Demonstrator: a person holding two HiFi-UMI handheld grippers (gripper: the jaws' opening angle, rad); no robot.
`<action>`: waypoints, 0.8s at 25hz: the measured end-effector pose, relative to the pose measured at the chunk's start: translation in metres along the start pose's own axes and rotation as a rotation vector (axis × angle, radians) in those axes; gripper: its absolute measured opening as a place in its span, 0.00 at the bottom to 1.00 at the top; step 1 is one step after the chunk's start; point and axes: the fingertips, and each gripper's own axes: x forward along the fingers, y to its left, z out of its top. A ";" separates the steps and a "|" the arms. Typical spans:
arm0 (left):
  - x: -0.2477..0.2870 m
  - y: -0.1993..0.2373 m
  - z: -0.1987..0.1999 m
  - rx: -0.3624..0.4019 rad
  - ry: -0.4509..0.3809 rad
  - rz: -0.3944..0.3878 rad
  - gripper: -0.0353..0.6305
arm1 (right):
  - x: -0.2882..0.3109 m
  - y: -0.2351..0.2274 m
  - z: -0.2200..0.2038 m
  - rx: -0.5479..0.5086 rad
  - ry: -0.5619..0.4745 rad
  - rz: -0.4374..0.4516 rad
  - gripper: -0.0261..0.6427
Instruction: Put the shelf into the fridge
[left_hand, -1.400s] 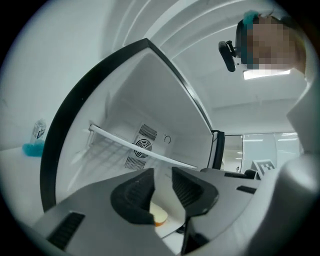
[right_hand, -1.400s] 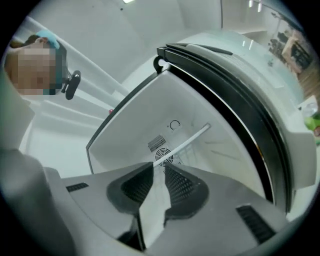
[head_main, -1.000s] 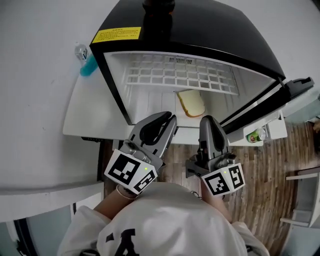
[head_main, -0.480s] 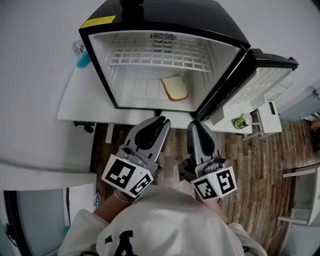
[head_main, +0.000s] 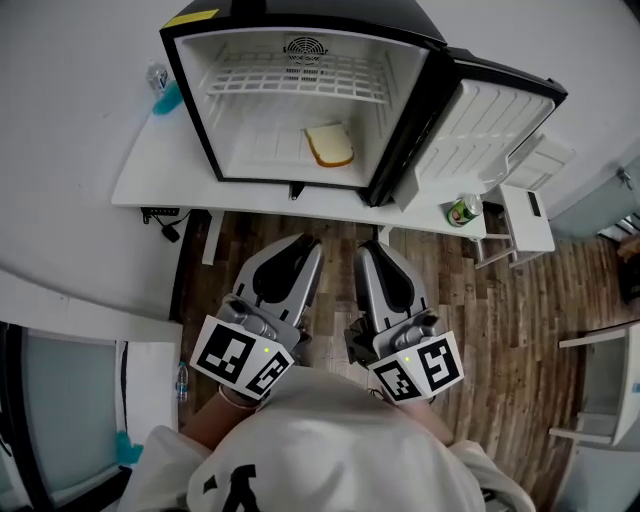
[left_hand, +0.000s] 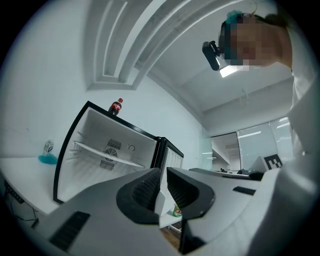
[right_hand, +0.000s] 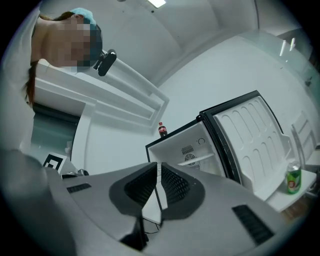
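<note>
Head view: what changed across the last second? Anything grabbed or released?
Both grippers pulled back from the fridge's mouth. The left gripper and right gripper now hang over the wood floor, well clear of the fridge. Nothing was taken or let go, and both pairs of jaws stayed shut and empty. Unchanged: the shelf on its rails inside, the bread slice below it, the door open, and the can beside it.

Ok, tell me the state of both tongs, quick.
Left tongs: closed, holding nothing.
Right tongs: closed, holding nothing.
</note>
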 end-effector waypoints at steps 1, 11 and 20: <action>-0.005 -0.006 -0.001 -0.001 -0.001 0.004 0.12 | -0.007 0.004 0.001 -0.005 0.004 0.009 0.11; -0.038 -0.051 -0.004 0.008 -0.014 0.030 0.12 | -0.051 0.028 0.009 -0.008 0.015 0.068 0.11; -0.041 -0.065 0.001 0.023 -0.033 -0.001 0.12 | -0.065 0.032 0.017 -0.022 0.001 0.060 0.11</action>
